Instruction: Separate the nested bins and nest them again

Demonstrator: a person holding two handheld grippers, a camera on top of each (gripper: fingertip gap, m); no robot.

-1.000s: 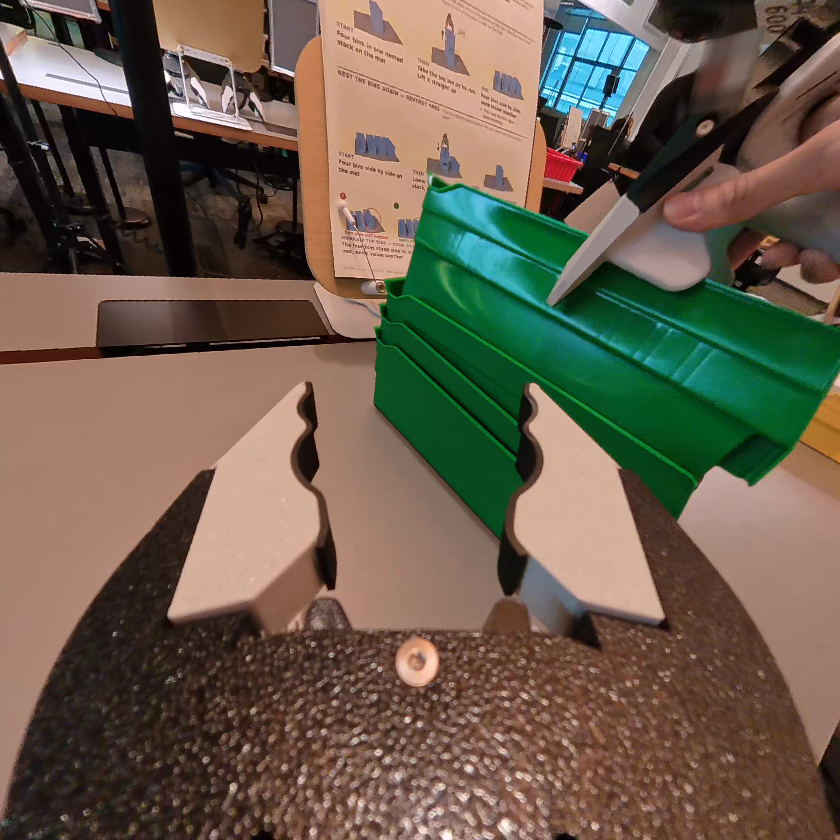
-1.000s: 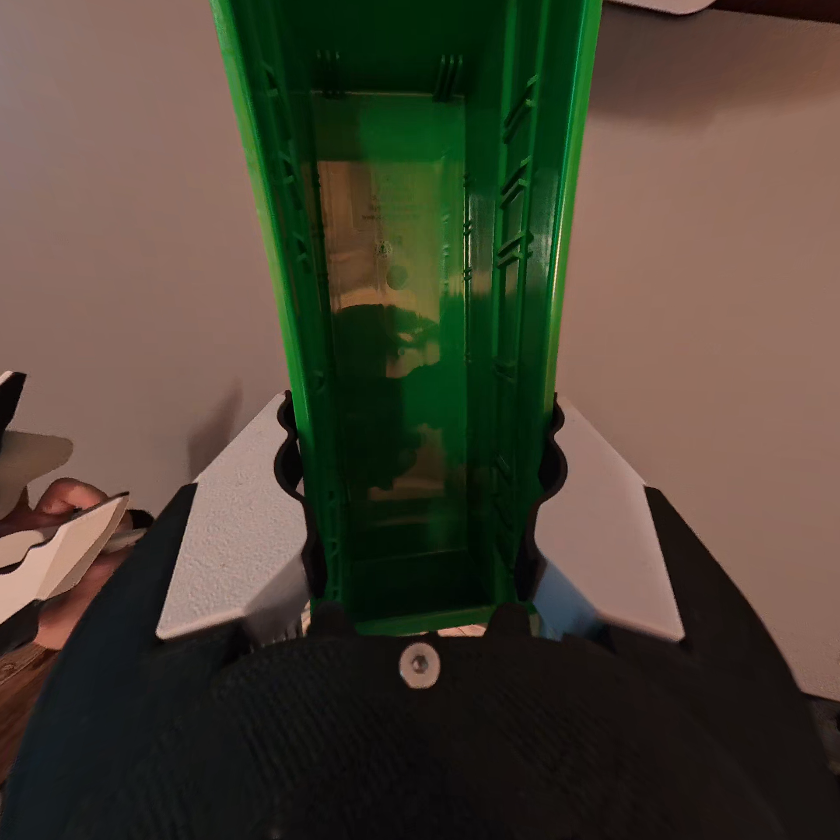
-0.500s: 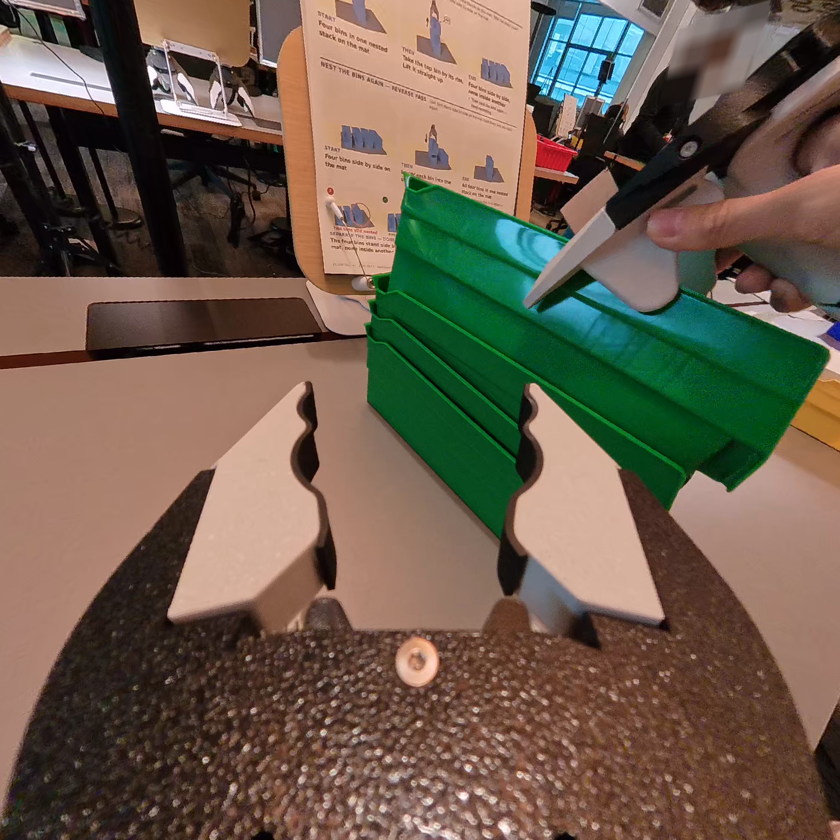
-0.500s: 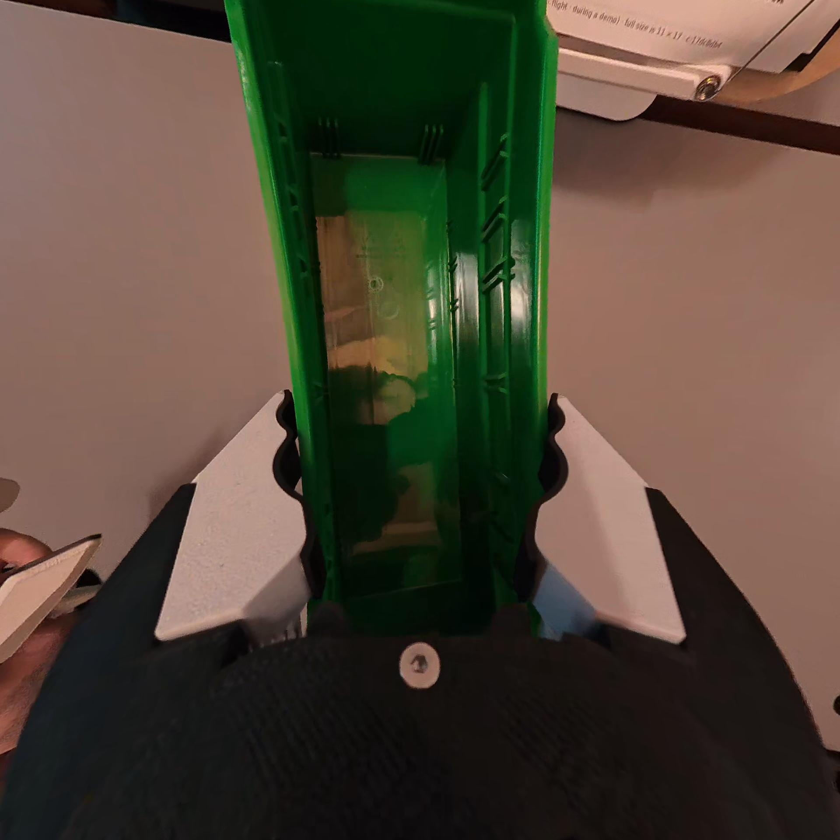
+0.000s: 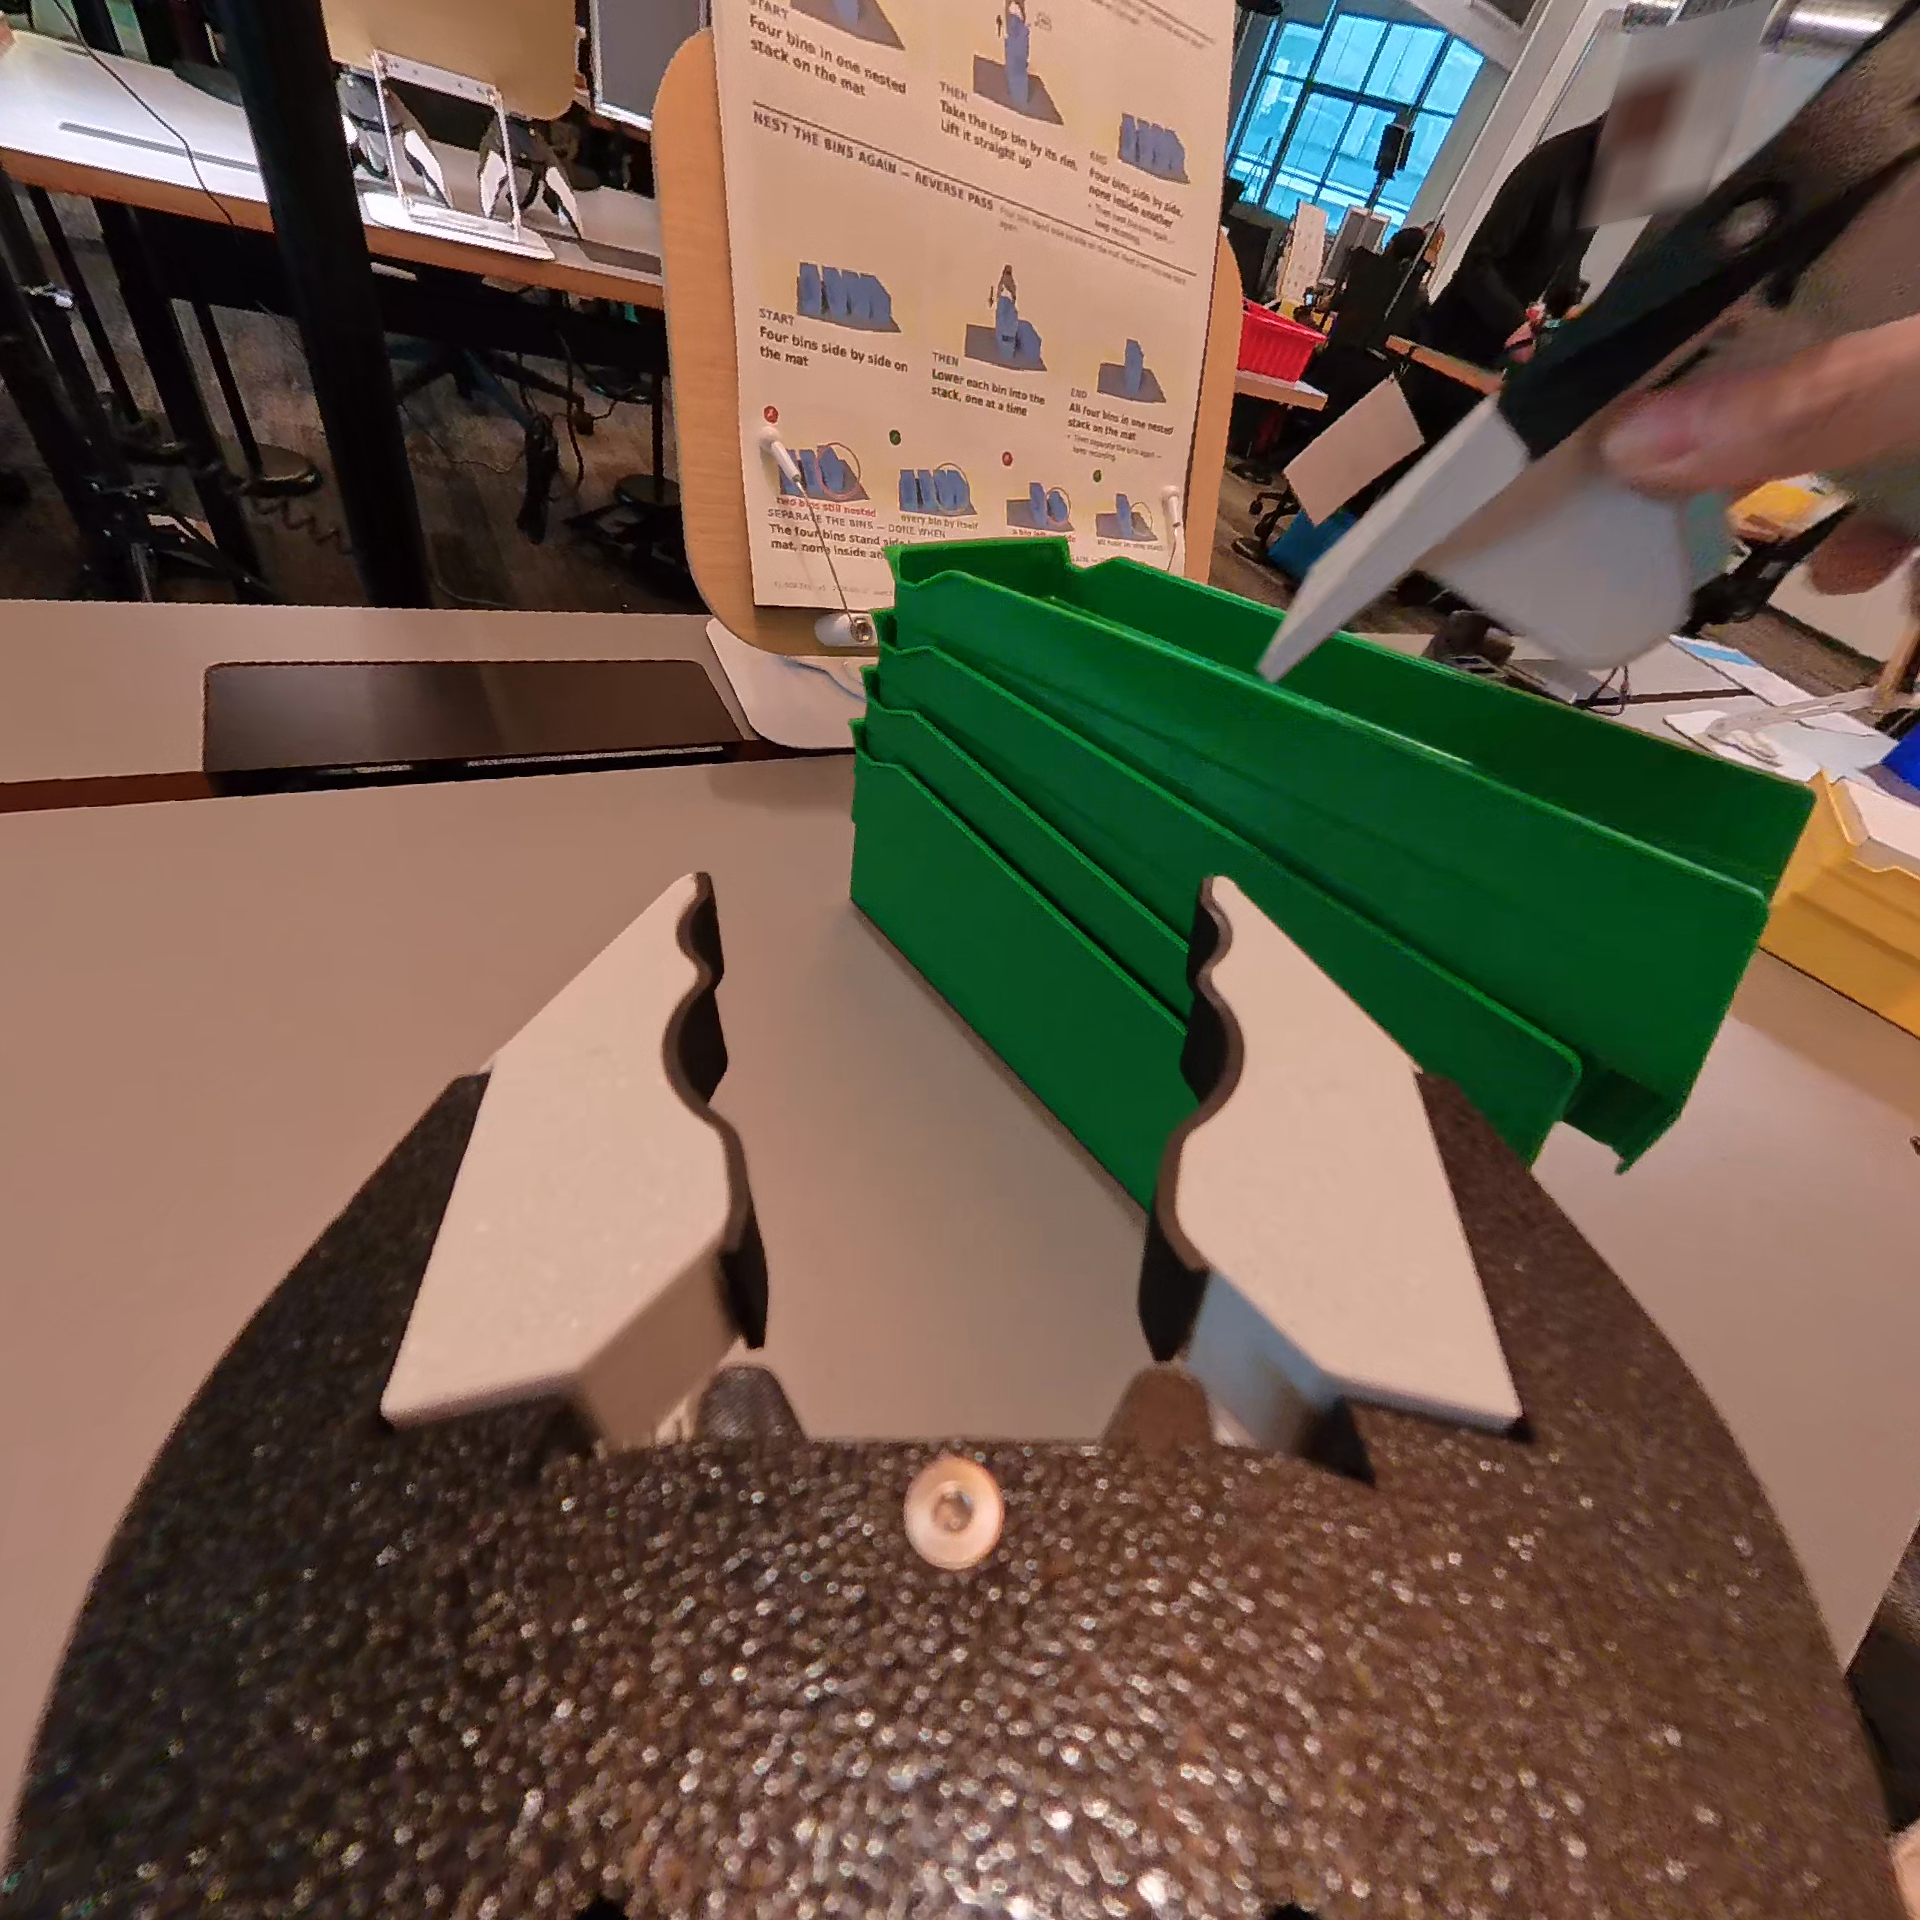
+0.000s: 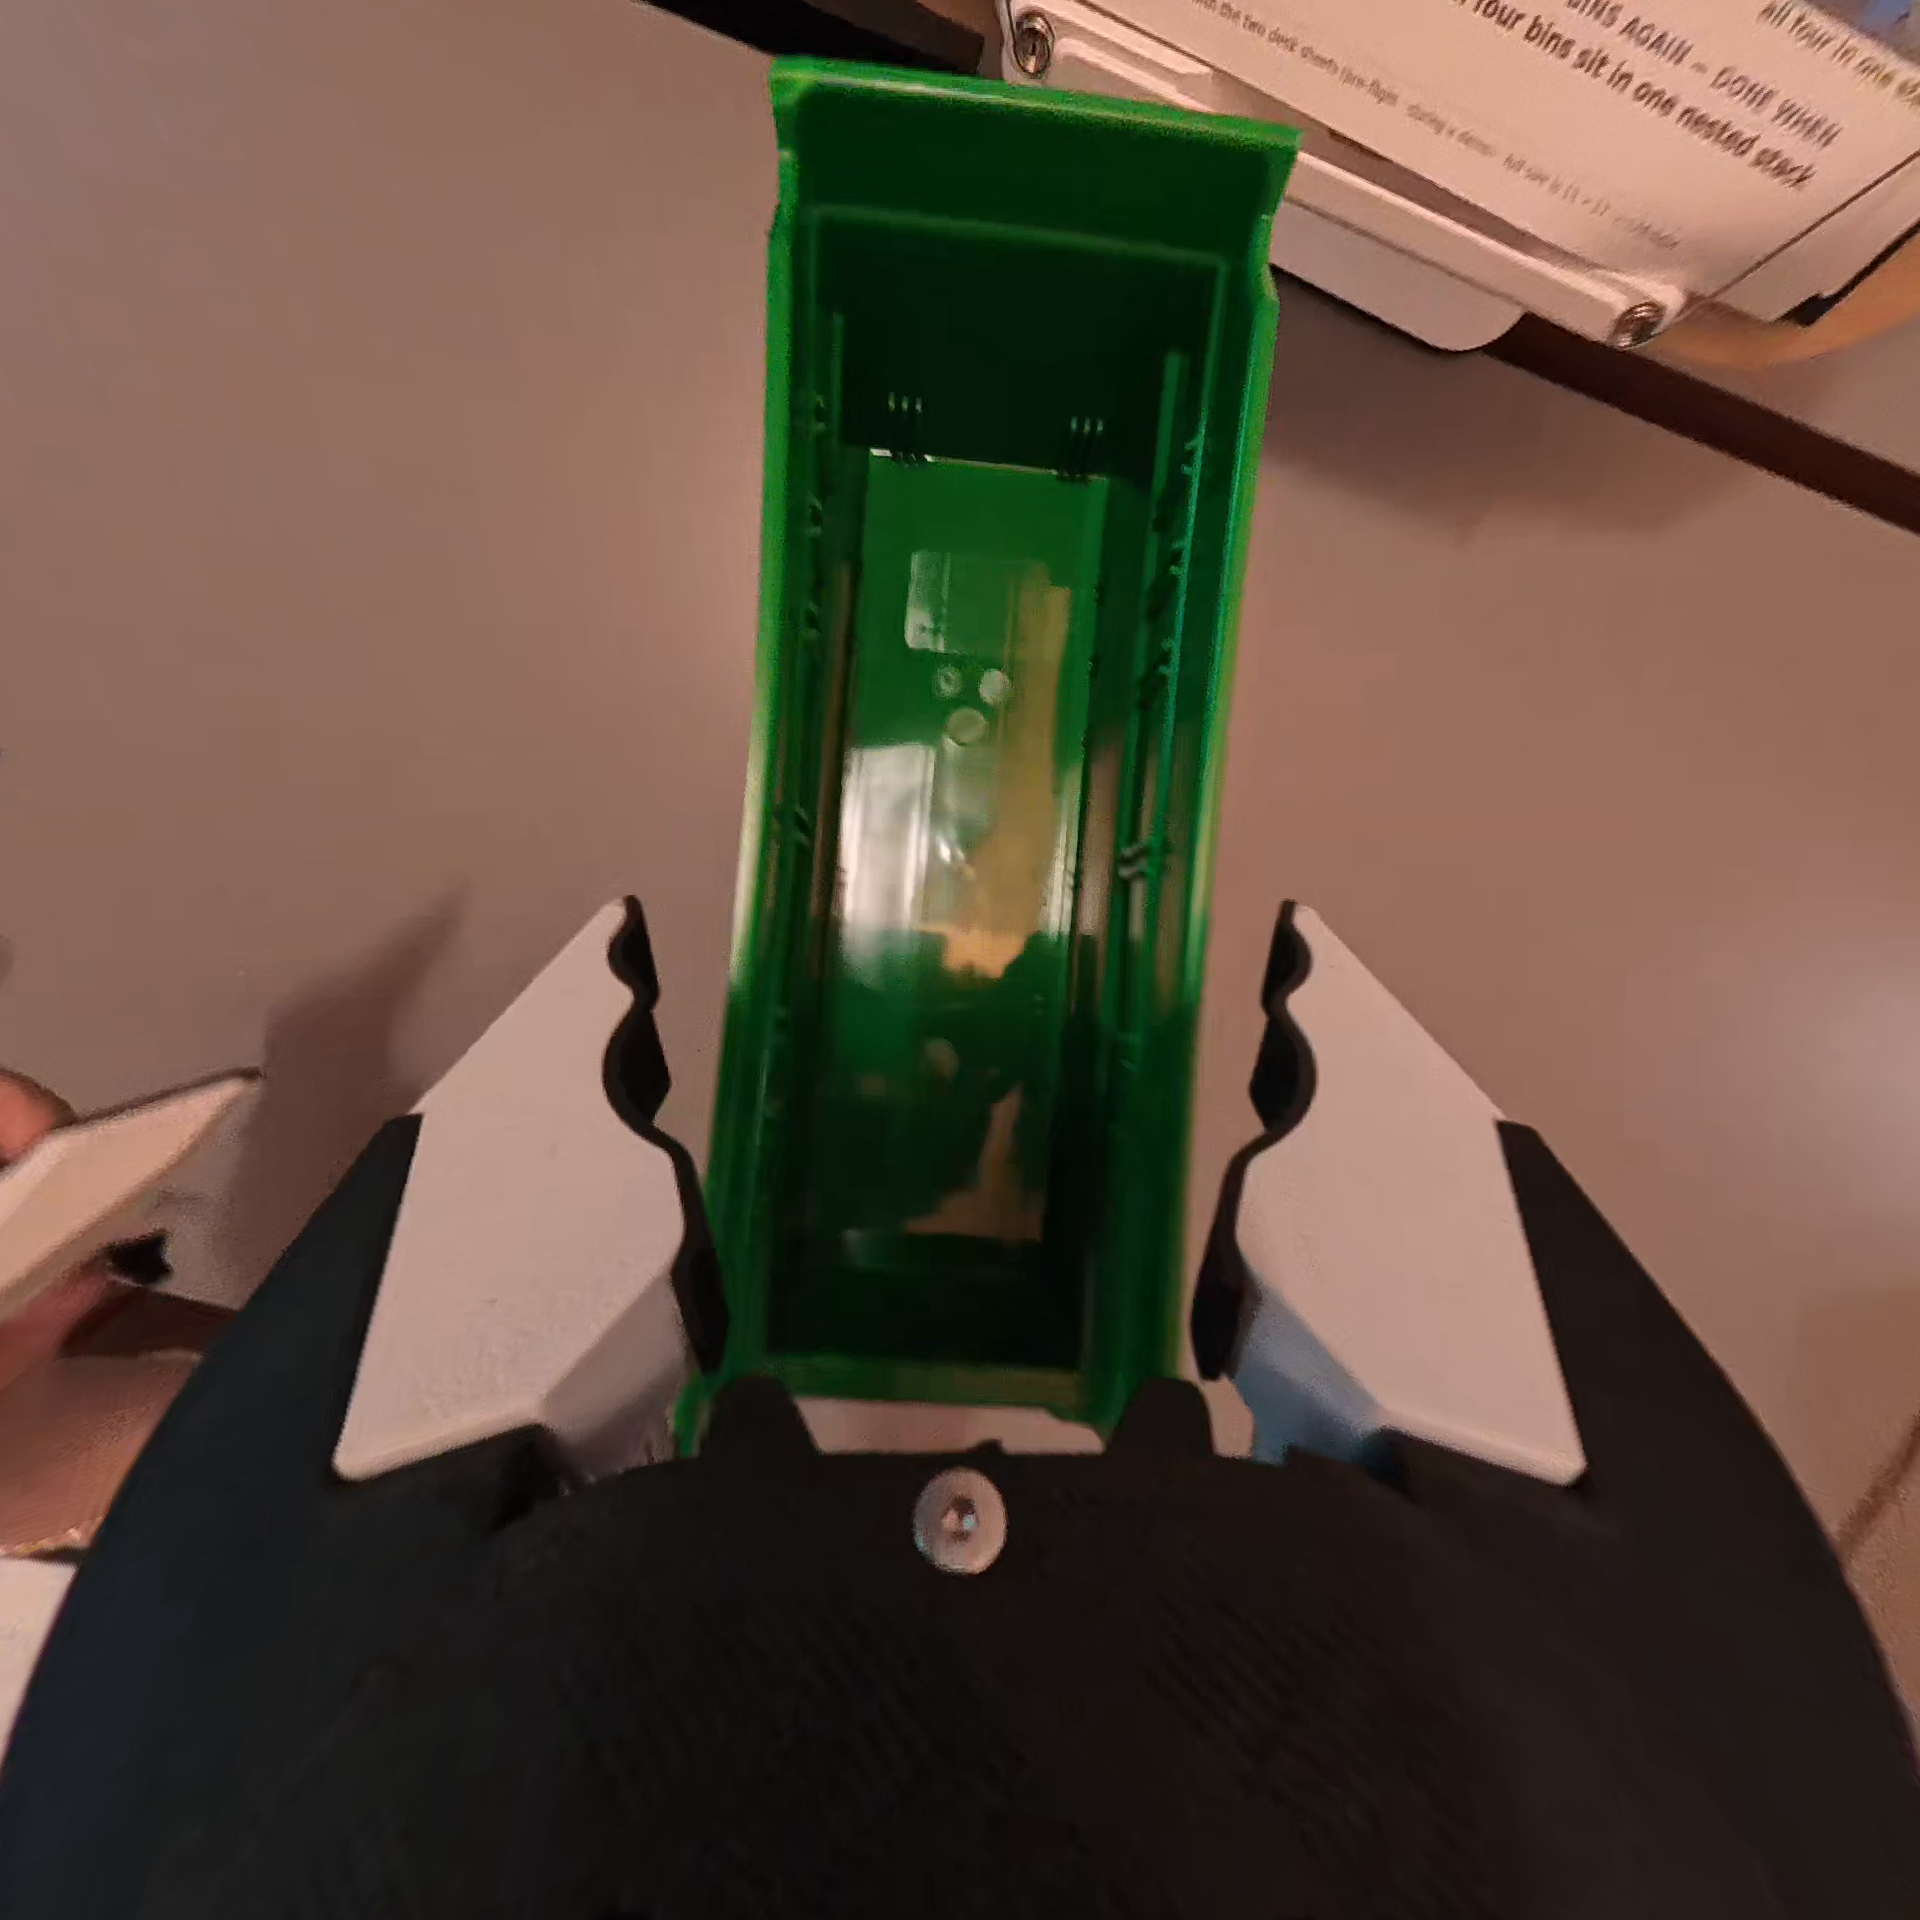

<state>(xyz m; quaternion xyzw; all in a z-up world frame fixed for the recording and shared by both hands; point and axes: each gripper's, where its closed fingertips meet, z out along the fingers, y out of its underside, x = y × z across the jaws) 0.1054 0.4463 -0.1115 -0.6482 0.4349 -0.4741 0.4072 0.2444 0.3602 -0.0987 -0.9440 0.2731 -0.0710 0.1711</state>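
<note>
Several green bins point(image 5: 1299, 862) stand nested in one stack on the grey table point(image 5: 312, 987). My left gripper point(image 5: 956, 894) is open and empty, low over the table just left of the stack's near end. My right gripper point(image 6: 958, 914) is open above the top bin point(image 6: 997, 790) and looks down into it. Its jaws stand apart on either side of the bin's near end. In the left wrist view one of its fingers point(image 5: 1392, 551) hovers at the top bin's rim point(image 5: 1455, 717), held by a hand.
An instruction poster on a wooden board point(image 5: 966, 312) stands right behind the stack. Yellow bins point(image 5: 1849, 904) sit at the table's right edge. A dark panel point(image 5: 457, 717) lies at the back left. My left gripper's finger point(image 6: 114, 1174) shows at the right view's left edge.
The top bin, held tilted above the stack, has come down level into it. My right gripper has opened and let go of it. My left gripper stayed open.
</note>
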